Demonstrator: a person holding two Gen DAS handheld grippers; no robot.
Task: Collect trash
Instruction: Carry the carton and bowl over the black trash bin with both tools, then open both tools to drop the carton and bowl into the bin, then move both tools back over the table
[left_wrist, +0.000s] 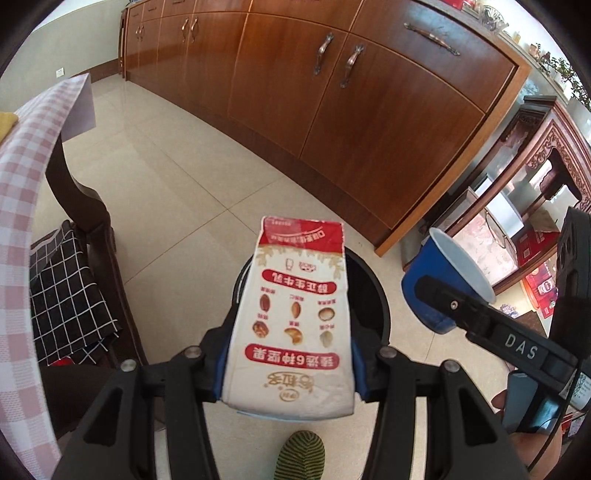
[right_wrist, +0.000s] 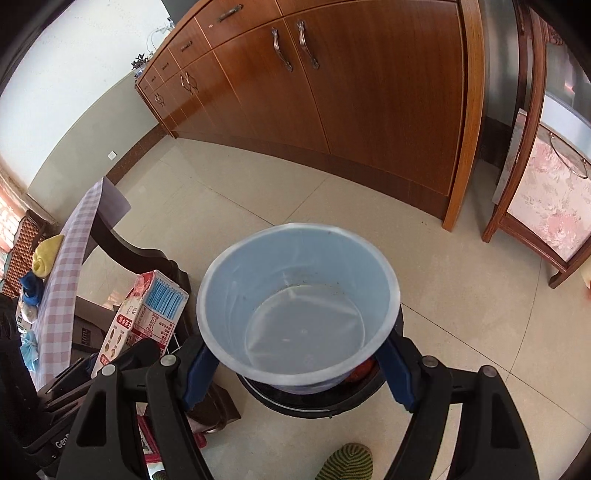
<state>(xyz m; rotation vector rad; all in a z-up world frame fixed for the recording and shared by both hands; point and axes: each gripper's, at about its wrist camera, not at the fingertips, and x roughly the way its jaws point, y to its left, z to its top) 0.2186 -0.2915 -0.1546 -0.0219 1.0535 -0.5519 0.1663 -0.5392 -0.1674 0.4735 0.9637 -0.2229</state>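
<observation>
Both pieces are picked up but not binned — the left claw (left_wrist: 288, 373) clamps the milk carton (left_wrist: 295, 314) at frame centre, the right claw (right_wrist: 295, 365) grips the blue cup (right_wrist: 299, 295), both above the black bin (right_wrist: 317, 395) — only dropping remains.

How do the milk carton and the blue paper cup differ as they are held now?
The milk carton is boxy, white and red with print; the blue paper cup is round, open-mouthed and empty. The left gripper holds the carton, the right gripper the cup. Both hang above the black bin.
</observation>
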